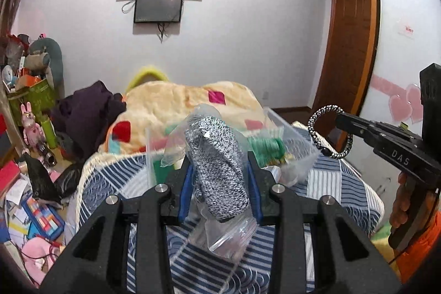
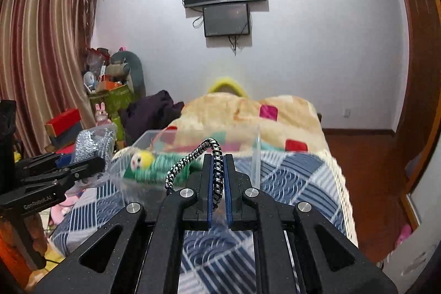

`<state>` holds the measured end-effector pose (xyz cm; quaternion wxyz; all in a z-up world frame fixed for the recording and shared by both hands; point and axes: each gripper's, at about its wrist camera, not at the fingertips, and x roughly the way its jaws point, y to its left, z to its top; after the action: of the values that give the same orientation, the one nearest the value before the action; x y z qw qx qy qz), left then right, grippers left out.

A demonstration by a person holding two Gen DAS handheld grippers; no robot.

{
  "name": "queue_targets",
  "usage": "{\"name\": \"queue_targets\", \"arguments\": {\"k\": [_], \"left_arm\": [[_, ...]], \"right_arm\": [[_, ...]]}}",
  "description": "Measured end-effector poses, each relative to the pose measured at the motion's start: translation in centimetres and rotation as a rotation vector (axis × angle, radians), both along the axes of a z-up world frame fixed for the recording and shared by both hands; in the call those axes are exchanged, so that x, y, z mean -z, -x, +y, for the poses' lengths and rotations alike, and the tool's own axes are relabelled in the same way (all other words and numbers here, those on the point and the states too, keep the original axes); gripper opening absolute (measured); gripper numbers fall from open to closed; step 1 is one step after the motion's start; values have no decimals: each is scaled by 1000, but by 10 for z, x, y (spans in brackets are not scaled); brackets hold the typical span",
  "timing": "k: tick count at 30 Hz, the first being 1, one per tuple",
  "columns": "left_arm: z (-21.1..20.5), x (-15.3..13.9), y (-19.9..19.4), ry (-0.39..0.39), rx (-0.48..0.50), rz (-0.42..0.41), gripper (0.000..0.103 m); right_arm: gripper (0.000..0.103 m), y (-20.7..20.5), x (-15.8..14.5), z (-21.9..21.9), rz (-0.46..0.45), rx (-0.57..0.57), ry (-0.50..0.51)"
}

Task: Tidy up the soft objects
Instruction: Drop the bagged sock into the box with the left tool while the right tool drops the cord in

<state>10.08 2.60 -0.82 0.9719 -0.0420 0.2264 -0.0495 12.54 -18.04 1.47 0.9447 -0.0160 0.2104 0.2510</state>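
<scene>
A: On my left gripper the blue-padded jaws are clamped on a clear plastic zip bag holding a grey-and-white speckled knitted piece. What's inside?

B: Only that knit, as far as I can tell. Its long axis runs forward from between my jaws and tilts up, with the bag's loose end hanging below them.

A: And my right gripper?

B: Jaws nearly together, pinched on a black-and-white braided cord bracelet. One stretch lies lengthwise along the jaws; the rest arches up past the tips and curves down to their left.

A: Beyond the tips?

B: Just ahead sits a clear plastic storage box on the blue-and-white patterned bed cover. Inside it I see a green knitted item and a small yellow plush ball. Farther off lies a cream blanket with coloured squares.
</scene>
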Motion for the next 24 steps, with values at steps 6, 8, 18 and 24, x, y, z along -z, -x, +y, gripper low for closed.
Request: {"name": "queue_targets", "arguments": {"k": [6, 8, 18, 24], "left_arm": [[-1, -1, -30, -8, 0, -1, 35], [-2, 3, -45, -13, 12, 14, 35], [-8, 38, -101, -15, 54, 140, 35], [-19, 55, -117, -98, 73, 198, 38]], "right_arm": [[6, -22, -1, 18, -1, 5, 8], [6, -28, 2, 25, 6, 5, 19], [6, -58, 38, 45, 104, -13, 116], [6, -58, 57, 50, 148, -23, 187]]}}
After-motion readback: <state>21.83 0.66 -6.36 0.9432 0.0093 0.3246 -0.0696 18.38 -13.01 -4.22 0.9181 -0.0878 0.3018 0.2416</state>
